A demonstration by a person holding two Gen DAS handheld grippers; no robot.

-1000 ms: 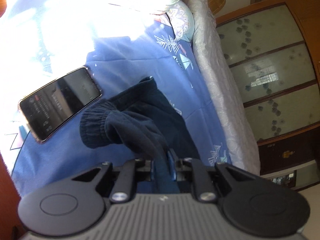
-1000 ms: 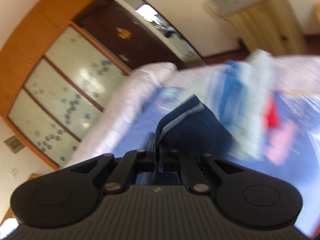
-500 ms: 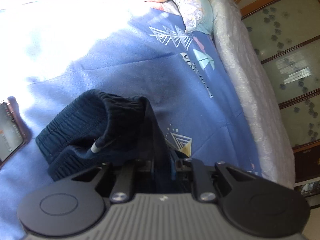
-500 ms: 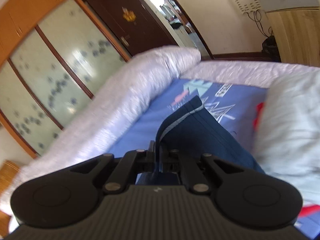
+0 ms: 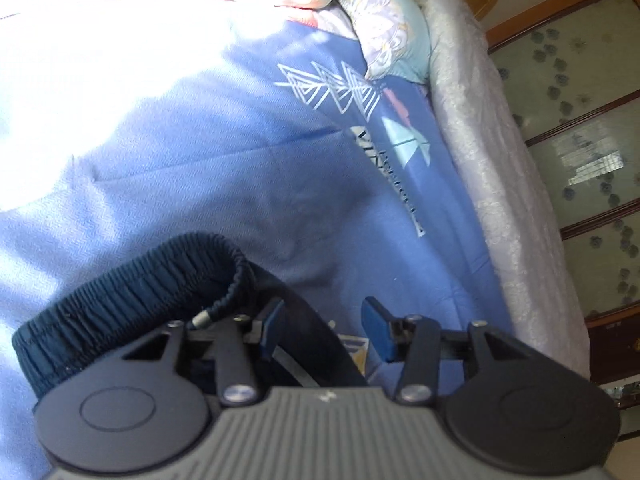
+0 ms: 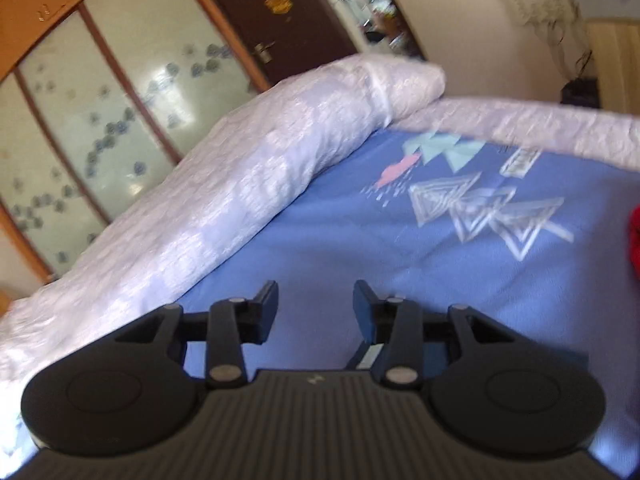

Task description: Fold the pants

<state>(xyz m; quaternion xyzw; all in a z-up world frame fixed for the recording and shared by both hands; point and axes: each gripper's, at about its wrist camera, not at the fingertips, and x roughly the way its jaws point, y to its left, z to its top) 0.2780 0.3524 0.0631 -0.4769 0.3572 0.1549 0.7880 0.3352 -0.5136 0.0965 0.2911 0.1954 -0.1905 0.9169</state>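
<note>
The dark navy pants (image 5: pixel 132 300) lie on the blue bedsheet (image 5: pixel 240 184); their elastic waistband curls up at lower left in the left wrist view, with a drawstring tip by the left finger. My left gripper (image 5: pixel 324 328) is open, and dark pants fabric still lies between and under its jaws. My right gripper (image 6: pixel 316 308) is open and empty over the blue sheet (image 6: pixel 400 248); a small dark piece with a pale stripe, probably the pants (image 6: pixel 366 356), shows under its right finger.
A rolled white quilt (image 6: pixel 240 184) runs along the bed edge, also in the left wrist view (image 5: pixel 500 184). A patterned pillow (image 5: pixel 388 40) lies at the head. Something red (image 6: pixel 634 240) is at the right edge. Frosted-glass wardrobe doors (image 5: pixel 588 152) stand beyond the bed.
Both grippers have opened and let go of the pants. The pants have dropped onto the sheet. The phone seen earlier has left the left wrist view.
</note>
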